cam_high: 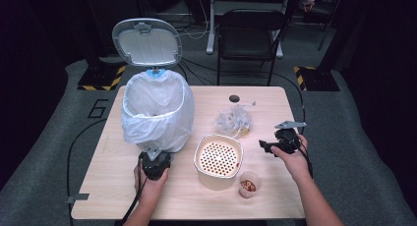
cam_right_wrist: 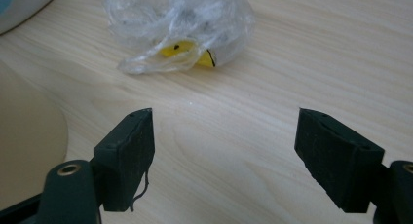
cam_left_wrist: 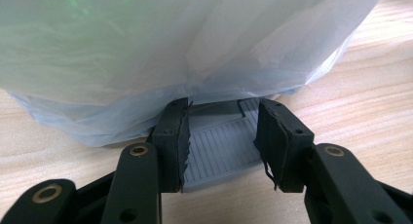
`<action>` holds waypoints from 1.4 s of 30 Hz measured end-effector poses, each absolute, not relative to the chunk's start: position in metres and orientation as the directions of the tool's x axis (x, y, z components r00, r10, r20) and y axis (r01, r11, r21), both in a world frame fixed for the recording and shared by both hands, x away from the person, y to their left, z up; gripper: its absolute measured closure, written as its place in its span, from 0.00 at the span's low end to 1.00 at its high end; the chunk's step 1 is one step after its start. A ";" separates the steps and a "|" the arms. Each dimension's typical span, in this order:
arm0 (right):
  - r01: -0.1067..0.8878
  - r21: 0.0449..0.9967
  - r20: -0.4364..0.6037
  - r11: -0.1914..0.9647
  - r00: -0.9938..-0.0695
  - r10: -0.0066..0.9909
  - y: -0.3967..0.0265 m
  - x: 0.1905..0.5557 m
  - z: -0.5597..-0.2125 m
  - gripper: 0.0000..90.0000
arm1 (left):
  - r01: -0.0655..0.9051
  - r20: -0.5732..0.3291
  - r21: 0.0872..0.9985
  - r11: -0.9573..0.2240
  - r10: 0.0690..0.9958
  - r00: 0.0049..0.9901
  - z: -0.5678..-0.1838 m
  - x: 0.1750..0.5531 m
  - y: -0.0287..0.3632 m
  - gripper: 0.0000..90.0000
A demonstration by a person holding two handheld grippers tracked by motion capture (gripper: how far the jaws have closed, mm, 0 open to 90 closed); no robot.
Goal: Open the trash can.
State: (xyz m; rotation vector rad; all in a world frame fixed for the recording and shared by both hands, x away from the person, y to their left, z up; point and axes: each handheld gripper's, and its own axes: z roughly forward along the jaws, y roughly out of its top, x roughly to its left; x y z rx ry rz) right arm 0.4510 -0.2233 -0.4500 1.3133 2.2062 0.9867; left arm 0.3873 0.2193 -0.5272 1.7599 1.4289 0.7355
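A: Two grippers are seen at the wooden table in the high view. How are they placed?

B: The left gripper is held at the foot of the pedal bin, near the table's near-left part; the bin is lined with a white bag and its lid is raised. The right gripper is held above the right edge, its jaws pointed left. Between them a cream perforated container is set, with a small clear cup of reddish pieces just beside it toward the near edge. A crumpled clear plastic bag lies farther back, near the table's middle.

A: What is shown in the left gripper view?

B: The left gripper is seen with jaws spread either side of the bin's grey ribbed pedal; whether the pedal is touched cannot be told. The white bin liner hangs just above.

A: And in the right gripper view?

B: The right gripper is spread wide, with nothing held, over bare wood. The clear plastic bag, with something yellow inside, lies ahead, well apart from the jaws.
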 end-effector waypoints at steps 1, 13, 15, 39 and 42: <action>0.597 0.737 0.022 0.318 -0.491 0.871 -0.222 0.453 -0.448 0.25 | 0.554 -0.022 0.826 -0.104 0.976 0.216 -0.527 0.387 0.219 0.62; 0.560 0.749 0.001 0.354 -0.536 0.844 -0.203 0.475 -0.410 0.20 | 0.556 -0.020 0.824 -0.107 0.976 0.217 -0.527 0.387 0.219 0.62; 0.551 0.752 -0.008 0.363 -0.542 0.840 -0.199 0.480 -0.405 0.17 | 0.554 -0.026 0.826 -0.099 0.977 0.213 -0.527 0.387 0.219 0.62; 0.584 0.751 0.019 0.306 -0.483 0.875 -0.163 0.536 -0.421 0.00 | 0.559 -0.018 0.822 -0.110 0.976 0.218 -0.527 0.387 0.220 0.62; 0.609 0.741 0.045 0.283 -0.466 0.884 -0.160 0.543 -0.427 0.00 | 0.558 -0.019 0.822 -0.109 0.976 0.218 -0.527 0.387 0.220 0.62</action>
